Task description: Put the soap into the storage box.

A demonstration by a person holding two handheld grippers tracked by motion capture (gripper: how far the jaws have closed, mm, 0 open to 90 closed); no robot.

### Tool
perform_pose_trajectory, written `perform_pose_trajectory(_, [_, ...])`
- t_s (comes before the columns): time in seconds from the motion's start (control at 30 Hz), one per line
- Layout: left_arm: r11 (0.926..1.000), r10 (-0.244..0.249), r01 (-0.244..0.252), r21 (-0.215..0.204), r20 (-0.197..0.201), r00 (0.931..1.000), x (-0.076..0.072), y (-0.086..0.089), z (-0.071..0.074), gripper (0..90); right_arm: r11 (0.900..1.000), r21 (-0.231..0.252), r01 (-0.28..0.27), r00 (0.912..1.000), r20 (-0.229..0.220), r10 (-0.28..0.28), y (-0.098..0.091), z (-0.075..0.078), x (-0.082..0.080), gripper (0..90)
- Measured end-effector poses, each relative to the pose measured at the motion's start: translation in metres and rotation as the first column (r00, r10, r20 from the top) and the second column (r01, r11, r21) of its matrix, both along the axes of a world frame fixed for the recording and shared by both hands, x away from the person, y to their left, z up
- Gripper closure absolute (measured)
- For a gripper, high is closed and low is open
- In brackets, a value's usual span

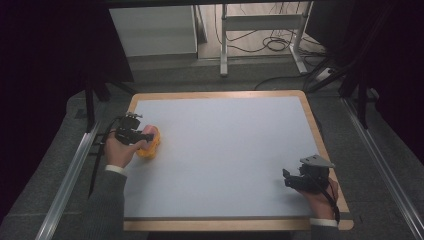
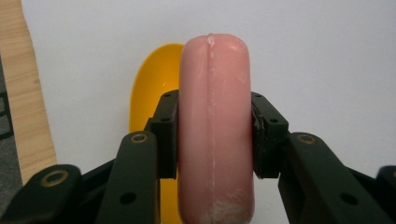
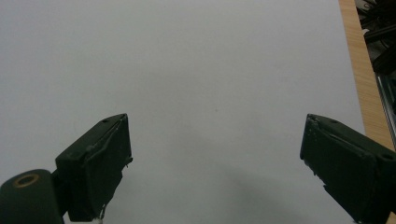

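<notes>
Sausage (image 2: 214, 135) sits clamped in the left tool (image 2: 214, 140), a yellow bowl (image 2: 152, 88) just behind it. Right tool (image 3: 215, 154) gapes apart over bare worktop (image 3: 187, 70).

The sausage (image 2: 215, 130) sits between the left gripper (image 2: 215, 135) jaws. A bowl (image 2: 152, 88) lies just behind, left of it. The right gripper (image 3: 215, 163) stands well apart on the table (image 1: 225, 150).

Wood-edged table (image 1: 220, 95) (pale grey top) bears a yellow dish (image 1: 150, 149) at left.
</notes>
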State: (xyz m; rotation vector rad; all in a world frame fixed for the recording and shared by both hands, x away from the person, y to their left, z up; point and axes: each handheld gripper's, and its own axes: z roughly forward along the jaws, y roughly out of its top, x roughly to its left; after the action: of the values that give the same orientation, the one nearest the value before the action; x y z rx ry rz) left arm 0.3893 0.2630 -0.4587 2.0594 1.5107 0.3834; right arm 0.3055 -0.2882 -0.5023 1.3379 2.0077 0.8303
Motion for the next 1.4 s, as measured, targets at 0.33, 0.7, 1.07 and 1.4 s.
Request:
perform_pose_trajectory(0.33, [1.0000, 0.005, -0.005, 0.007, -0.027, 0.9996, 0.004, 0.000, -0.011, 60.2, 1.0000, -0.003, -0.002, 1.0000, 0.001, 0.002, 0.000, 0.000, 0.000, 8.6])
perform_pose_trajectory(0.7, [0.9996, 0.026, -0.026, 0.007, -0.005, 0.9996, 0.002, 0.001, -0.015, 52.4, 1.0000, -0.006, -0.004, 1.0000, -0.003, 0.004, 0.001, -0.001, 0.000, 8.6])
perform_pose_trajectory(1.07, [0.9996, -0.026, 0.027, -0.006, 0.124, 0.9920, -0.026, -0.004, 0.015, 29.7, 1.0000, -0.006, -0.005, 1.0000, -0.001, 0.005, 0.001, -0.001, 0.001, 8.6])
perform_pose_trajectory(1.4, [0.9928, -0.092, 0.105, -0.058, 0.194, 0.9766, -0.061, -0.011, 0.006, 32.4, 0.9998, -0.008, -0.016, 0.9999, 0.005, 0.016, 0.004, 0.000, 0.000, 8.6])
